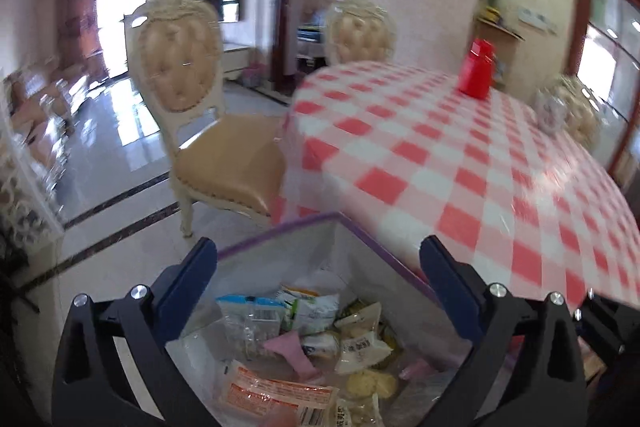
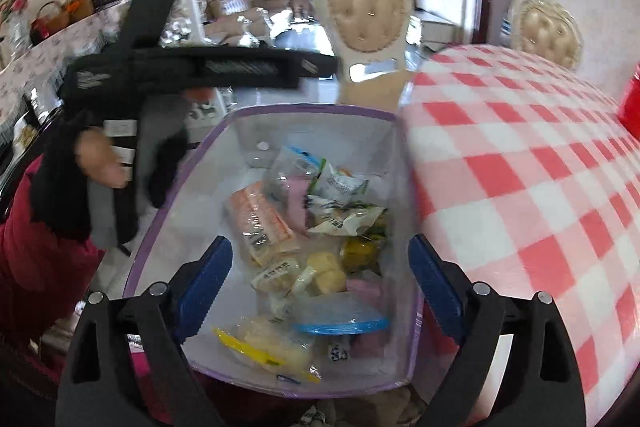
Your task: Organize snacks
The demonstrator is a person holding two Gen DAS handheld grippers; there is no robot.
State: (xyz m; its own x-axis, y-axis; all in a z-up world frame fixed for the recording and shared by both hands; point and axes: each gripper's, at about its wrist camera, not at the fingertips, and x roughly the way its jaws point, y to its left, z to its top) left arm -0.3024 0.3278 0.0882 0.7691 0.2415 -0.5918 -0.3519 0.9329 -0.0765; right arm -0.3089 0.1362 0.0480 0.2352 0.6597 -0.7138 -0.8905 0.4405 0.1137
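A clear storage bin with a purple rim (image 1: 280,233) (image 2: 312,111) stands beside the checkered table and holds several snack packets (image 1: 320,339) (image 2: 316,223), among them an orange-labelled pack (image 2: 264,223) and a blue-edged bag (image 2: 340,325). My left gripper (image 1: 320,279) is open and empty, held over the bin's opening. My right gripper (image 2: 318,279) is open and empty, also held above the bin. The left gripper's black body (image 2: 192,67) and the hand holding it show above the bin's left side in the right wrist view.
A round table with a red-and-white checkered cloth (image 1: 460,155) (image 2: 540,167) is right of the bin, with a red container (image 1: 476,69) on it. Cream upholstered chairs (image 1: 200,115) (image 2: 366,27) stand beyond the bin. A shelf with baskets (image 2: 60,15) is at the left.
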